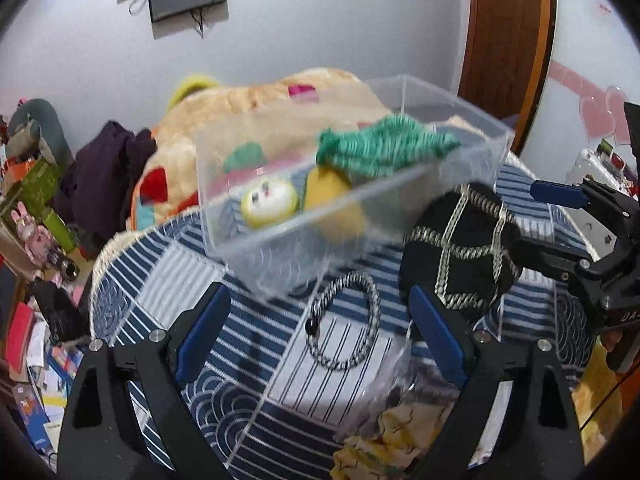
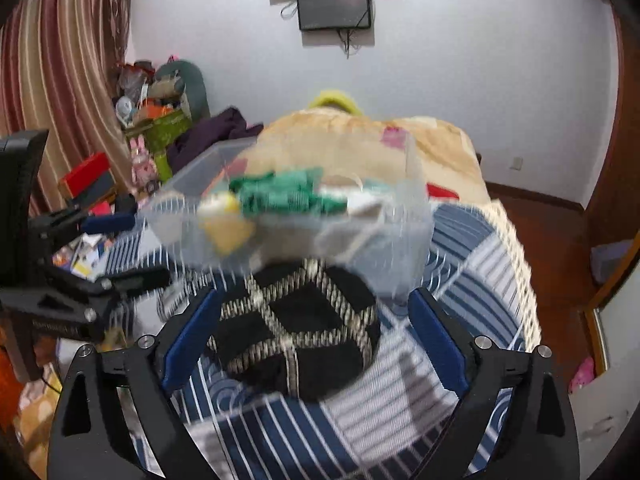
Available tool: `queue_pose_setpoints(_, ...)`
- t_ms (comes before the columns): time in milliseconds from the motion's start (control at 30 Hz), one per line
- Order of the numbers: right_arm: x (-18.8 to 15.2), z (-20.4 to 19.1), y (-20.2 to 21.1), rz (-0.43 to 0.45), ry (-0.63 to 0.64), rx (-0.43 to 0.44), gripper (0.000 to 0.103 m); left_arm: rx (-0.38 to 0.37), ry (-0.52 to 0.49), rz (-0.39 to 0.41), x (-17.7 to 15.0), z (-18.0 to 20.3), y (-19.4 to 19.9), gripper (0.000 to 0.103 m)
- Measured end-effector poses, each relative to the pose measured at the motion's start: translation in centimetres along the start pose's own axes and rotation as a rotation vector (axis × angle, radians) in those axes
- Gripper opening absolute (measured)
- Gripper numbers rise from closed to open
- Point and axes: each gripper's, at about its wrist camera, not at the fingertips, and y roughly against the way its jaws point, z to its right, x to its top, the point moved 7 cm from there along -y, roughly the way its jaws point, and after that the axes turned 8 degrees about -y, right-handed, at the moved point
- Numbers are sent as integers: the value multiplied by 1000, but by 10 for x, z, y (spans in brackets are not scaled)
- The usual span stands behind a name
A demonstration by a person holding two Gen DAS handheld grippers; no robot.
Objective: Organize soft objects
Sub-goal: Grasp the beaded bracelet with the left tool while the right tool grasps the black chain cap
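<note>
A clear plastic bin (image 1: 472,120) stands on the striped blue-and-white bed cover; it also shows in the right wrist view (image 2: 416,216). In it lie a green knitted cloth (image 1: 384,144), a yellow soft toy (image 1: 332,200) and a small pale round toy (image 1: 270,202). A black hat with a gold grid pattern (image 1: 460,248) lies just right of the bin; in the right wrist view the hat (image 2: 296,328) sits between my right gripper's (image 2: 316,344) open fingers. My left gripper (image 1: 320,332) is open and empty above a black-and-white braided bracelet (image 1: 348,320).
A crumpled clear bag with yellow fabric (image 1: 400,424) lies at the near edge of the bed. A beige blanket (image 1: 256,108) and dark clothes (image 1: 108,168) lie behind the bin. Cluttered boxes and toys (image 1: 36,208) fill the left side. A wooden door (image 1: 508,40) is at the right.
</note>
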Motion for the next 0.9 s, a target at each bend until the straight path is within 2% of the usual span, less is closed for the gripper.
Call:
queue_pose_setpoints(133,-13,1,-15,-62,-24,26,94,-71,33,-59,-12,-1,-14,92)
queue_pose_setpoints(267,-20,1,-30,-121,-30,38,94,-92,37,-88,-20,1,-24,90)
queue_pose_setpoints(367,-20,1,-37,-143,-38,40,92,-119,50,-112,-24,3,-33,75)
queue_pose_setpoints(433,-20,1,-39,-139,-33,24,82,-136,63,-117,-26,4,-36,64)
queue_pose_setpoints(467,-24,2,-37,-132,-28,17,79,-133,64,-113,-26,4,-36,63)
queue_pose_setpoints(500,-25,1,-35,-126,-25,16,70,-129,65,-106,-26,4,-35,56)
queue_pose_setpoints(533,-27,0,-31,-120,-22,16,55,-136,66,-100,-25,5,-34,48)
queue_pose_setpoints(600,-29,2,-29,-120,-25,16,34,-148,68,-93,-25,7,-31,41)
queue_pose_setpoints(633,-30,2,-26,-111,-32,26,29,-150,66,-87,-25,7,-29,36)
queue_pose_setpoints(733,-33,4,-19,-94,-32,30,21,-146,59,-70,-25,5,-22,23)
queue_pose_setpoints(900,-29,3,4,-34,-23,31,19,-122,57,-16,-21,0,-4,16)
